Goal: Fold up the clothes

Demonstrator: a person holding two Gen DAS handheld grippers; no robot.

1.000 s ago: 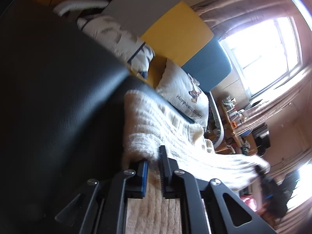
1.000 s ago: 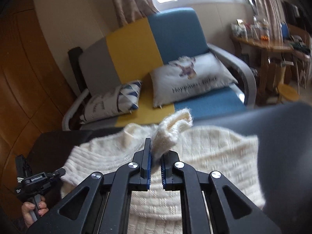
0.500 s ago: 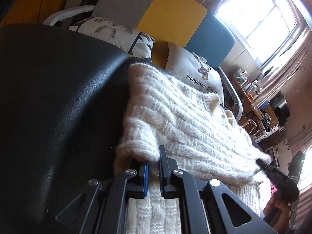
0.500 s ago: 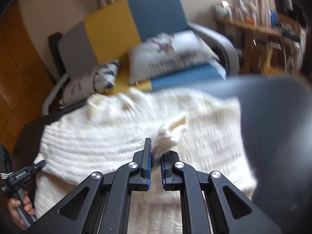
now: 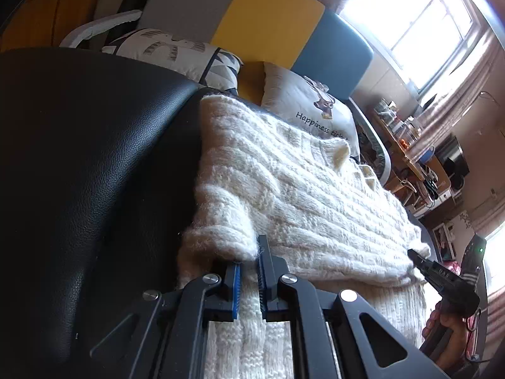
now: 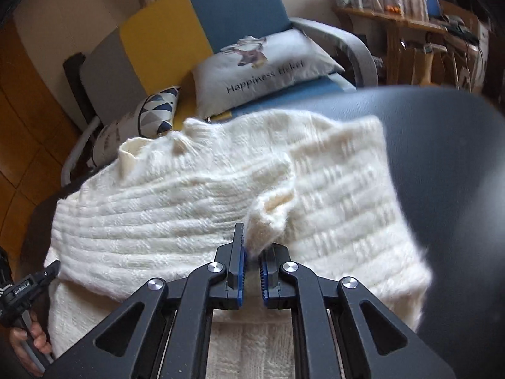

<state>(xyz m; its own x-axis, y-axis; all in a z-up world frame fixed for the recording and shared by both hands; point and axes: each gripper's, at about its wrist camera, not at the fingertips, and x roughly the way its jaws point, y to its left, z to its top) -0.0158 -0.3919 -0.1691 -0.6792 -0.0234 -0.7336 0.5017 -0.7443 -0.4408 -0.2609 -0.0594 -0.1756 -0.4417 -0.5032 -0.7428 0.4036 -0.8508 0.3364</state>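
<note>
1. The white knit sweater (image 6: 195, 208) lies spread on a black leather-like surface (image 5: 94, 164), whose kind cannot be told. Its far edge reaches the surface's far edge, toward the sofa (image 6: 195, 22).
2. An upper layer of the sweater lies doubled over the lower layer. Its folded-over edge runs across the garment between the two hand-held grippers. This fits a fold being laid flat.
3. The left hand-held gripper (image 5: 249, 271) grips that edge near the sweater's left side. The right hand-held gripper (image 6: 252, 268) grips it toward the right side. Judgement: holding the two ends keeps the edge straight and level.
4. Left hand-held gripper: jaws narrow, with the thick ribbed hem pinched at the fingertips.
5. Right hand-held gripper: jaws narrow, clamped on a raised tuft of knit that stands up from between the pads.
</note>
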